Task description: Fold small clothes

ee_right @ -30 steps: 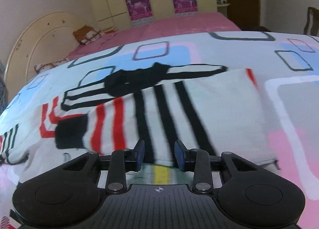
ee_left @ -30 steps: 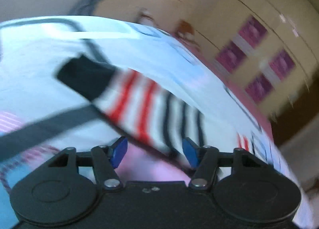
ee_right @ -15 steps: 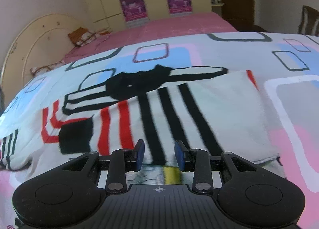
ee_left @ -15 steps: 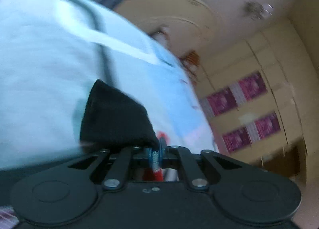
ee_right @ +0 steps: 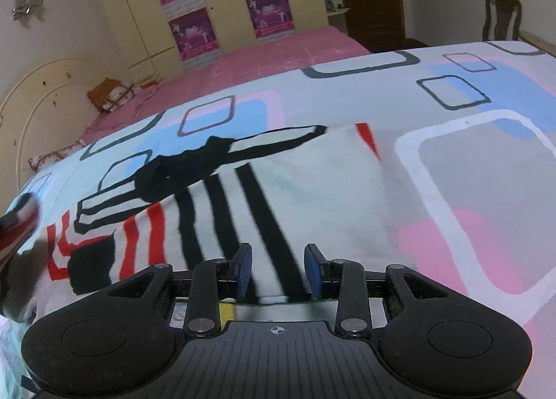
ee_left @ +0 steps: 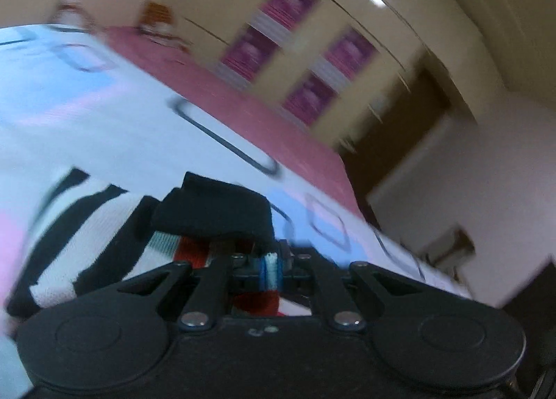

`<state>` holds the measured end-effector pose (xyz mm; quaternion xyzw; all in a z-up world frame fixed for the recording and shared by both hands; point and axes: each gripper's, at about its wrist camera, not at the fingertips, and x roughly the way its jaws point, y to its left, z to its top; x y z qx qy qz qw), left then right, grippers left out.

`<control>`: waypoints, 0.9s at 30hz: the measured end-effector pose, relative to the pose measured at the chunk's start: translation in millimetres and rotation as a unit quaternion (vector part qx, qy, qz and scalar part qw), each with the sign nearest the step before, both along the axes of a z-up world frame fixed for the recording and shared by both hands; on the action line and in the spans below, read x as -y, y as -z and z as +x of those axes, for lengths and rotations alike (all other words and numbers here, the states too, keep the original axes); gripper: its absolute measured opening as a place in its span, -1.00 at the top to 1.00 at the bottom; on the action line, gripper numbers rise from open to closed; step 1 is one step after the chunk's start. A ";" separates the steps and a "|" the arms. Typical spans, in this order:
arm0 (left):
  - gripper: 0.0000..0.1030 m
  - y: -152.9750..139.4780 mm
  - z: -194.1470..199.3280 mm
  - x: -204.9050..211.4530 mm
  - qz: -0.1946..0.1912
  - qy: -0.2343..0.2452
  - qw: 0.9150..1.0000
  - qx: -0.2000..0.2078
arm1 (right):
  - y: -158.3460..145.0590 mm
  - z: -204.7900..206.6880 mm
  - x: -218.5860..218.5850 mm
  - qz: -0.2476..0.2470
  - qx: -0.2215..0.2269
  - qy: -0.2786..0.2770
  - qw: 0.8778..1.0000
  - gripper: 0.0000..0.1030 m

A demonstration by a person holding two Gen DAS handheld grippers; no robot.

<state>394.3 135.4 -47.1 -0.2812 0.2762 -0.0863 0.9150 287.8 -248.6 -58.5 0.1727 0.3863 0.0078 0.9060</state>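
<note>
Sleeve fold under way on striped sweater (ee_right: 278,190), spread on the bed's patterned cover (ee_right: 469,169).
Left gripper (ee_left: 270,268) pinches its black cuff (ee_left: 215,211) (jaws fully closed); right gripper (ee_right: 277,268), half-open, hovers empty over the near hem; next, lay the cuff across the body.

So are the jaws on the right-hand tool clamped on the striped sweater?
No, the right gripper stands open above the striped sweater, its blue pads apart.

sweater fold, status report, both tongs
Left tongs shut on the sweater's black cuff. Right tongs open, nothing pinched, sweater edge beneath. Nothing blocking on the bedspread.
</note>
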 end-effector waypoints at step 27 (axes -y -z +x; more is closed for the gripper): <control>-0.36 31.7 -63.7 99.6 0.171 0.154 0.973 -0.014 | -16.1 -3.6 26.6 0.081 0.041 -0.045 0.995 -0.25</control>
